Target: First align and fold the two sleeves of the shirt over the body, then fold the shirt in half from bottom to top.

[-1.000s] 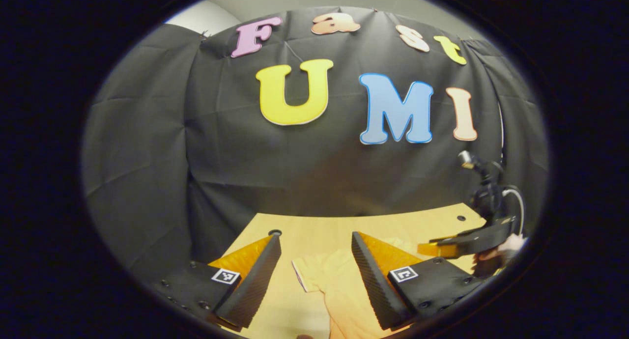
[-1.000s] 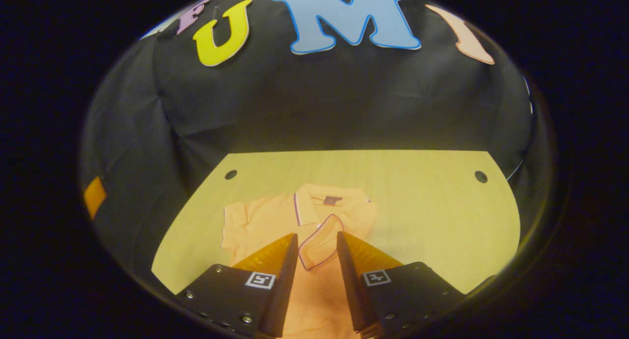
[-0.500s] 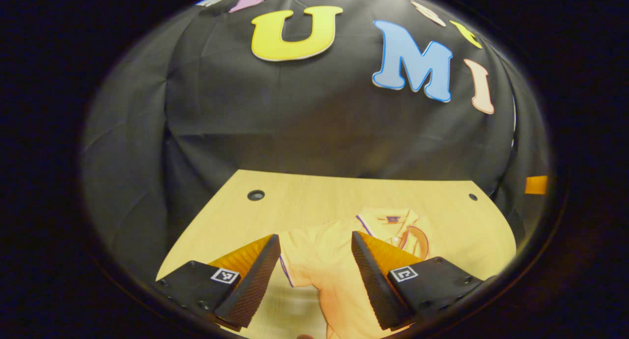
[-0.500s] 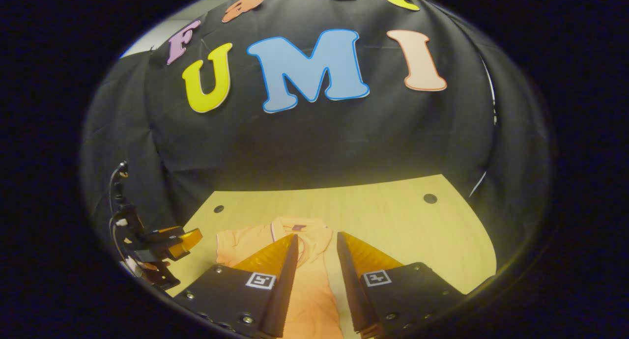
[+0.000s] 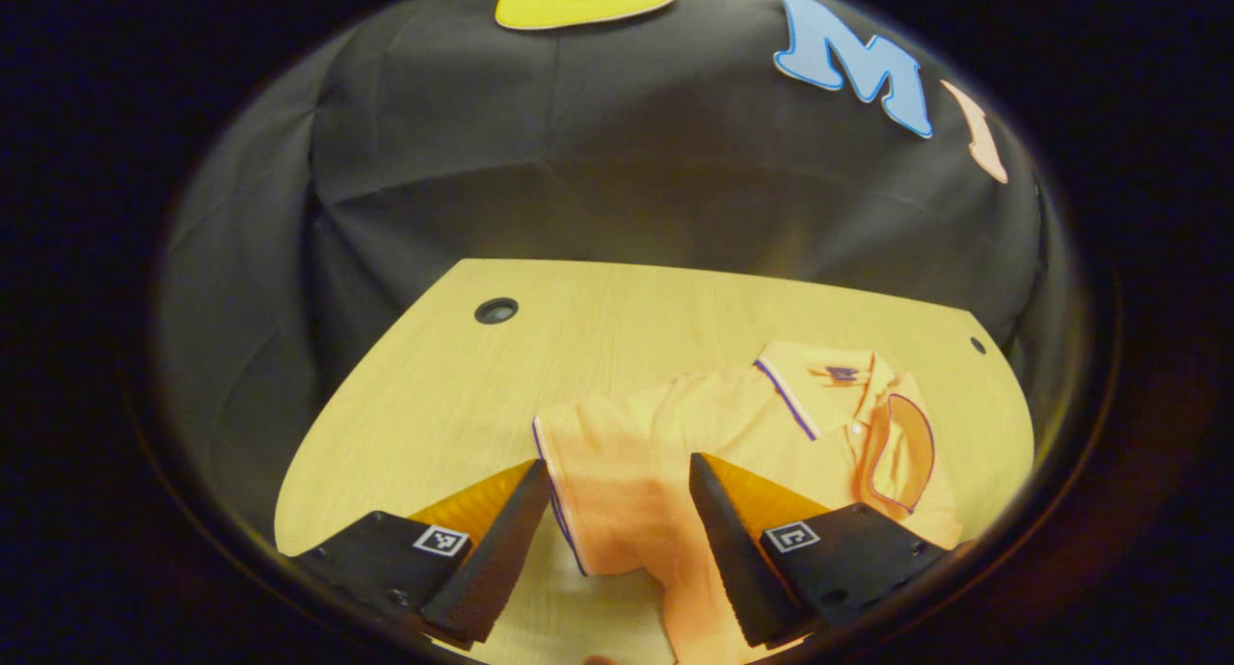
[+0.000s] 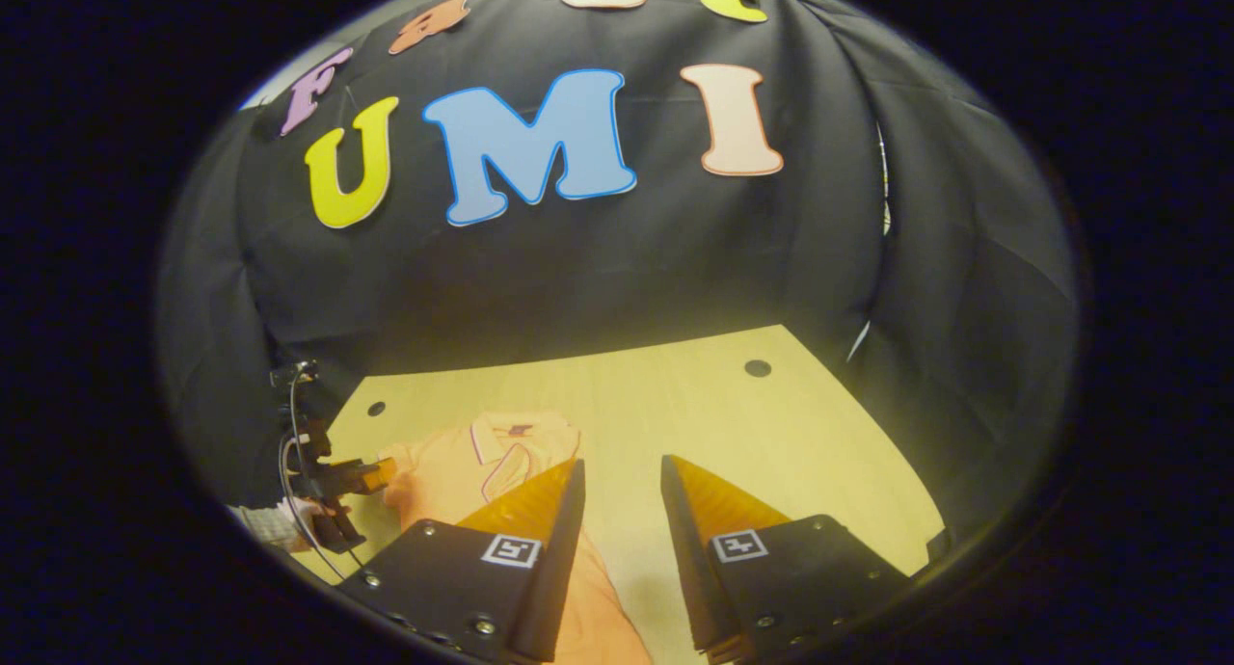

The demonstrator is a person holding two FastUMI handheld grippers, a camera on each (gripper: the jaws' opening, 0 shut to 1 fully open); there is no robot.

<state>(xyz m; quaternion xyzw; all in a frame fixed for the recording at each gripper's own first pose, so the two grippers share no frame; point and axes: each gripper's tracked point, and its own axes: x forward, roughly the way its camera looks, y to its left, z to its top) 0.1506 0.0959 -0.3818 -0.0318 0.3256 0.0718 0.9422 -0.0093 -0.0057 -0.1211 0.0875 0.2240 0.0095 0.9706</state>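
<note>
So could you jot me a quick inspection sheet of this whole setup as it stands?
Surface: wooden table, round holes near its far corners.
Job's things: orange shirt lying collar away; one sleeve folded over the body, the other sleeve spread out flat.
Clutter: nothing seen.
Grippers: left gripper open, straddling the spread sleeve; right gripper open above bare table beside the shirt.
Cables: a thin cable at the left gripper.
Surroundings: black cloth wall.

A pale wooden surface (image 5: 598, 328) with small round holes (image 5: 496, 310) near its far corners carries an orange shirt (image 5: 733, 424), collar toward the far edge.
</note>
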